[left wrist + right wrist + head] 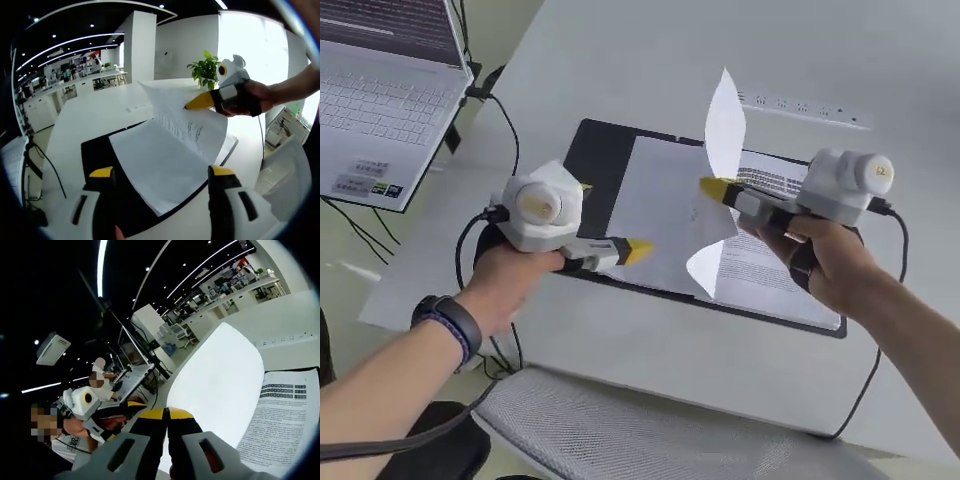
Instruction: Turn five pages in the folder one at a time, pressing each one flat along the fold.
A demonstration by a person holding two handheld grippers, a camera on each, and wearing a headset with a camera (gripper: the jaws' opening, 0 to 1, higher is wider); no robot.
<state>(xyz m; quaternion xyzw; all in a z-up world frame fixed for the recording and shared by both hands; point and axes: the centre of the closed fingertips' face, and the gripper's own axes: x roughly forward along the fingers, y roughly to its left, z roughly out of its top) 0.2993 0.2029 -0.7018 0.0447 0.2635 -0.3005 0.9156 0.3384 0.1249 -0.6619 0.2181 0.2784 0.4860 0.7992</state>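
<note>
The folder (595,160) lies open on the tabletop (620,60), directly ahead of and below both tools. The right hand-held gripper (713,188) has its jaws pressed together on the free edge of a page (725,130), which stands up from the fold and curls above and below the tips. In the right gripper view the yellow tips (166,415) meet with no gap, and the page (220,375) rises just beyond them, with the printed sheet (280,410) lying flat to its right. The left hand-held gripper (638,252) is spread wide and holds nothing. In the left gripper view its jaws (162,172) frame the blank turned sheet (155,170), which lies flat just ahead, while the lifted page (185,120) and the right hand-held gripper (200,101) stand farther ahead and above. Judged status: one turn is in progress, with the page mid-swing and not yet laid or pressed. Risks noted: the pinch is at the very edge, so the page may slip free and drop back toward the printed side. The page is bowed, so laying it without tension may set a crease away from the fold. Pulling across too far from the binding could tear it there. Whether one sheet or two is pinched cannot be told. Pressing with the wide left jaws could drag the sheet rather than flatten it.
</note>
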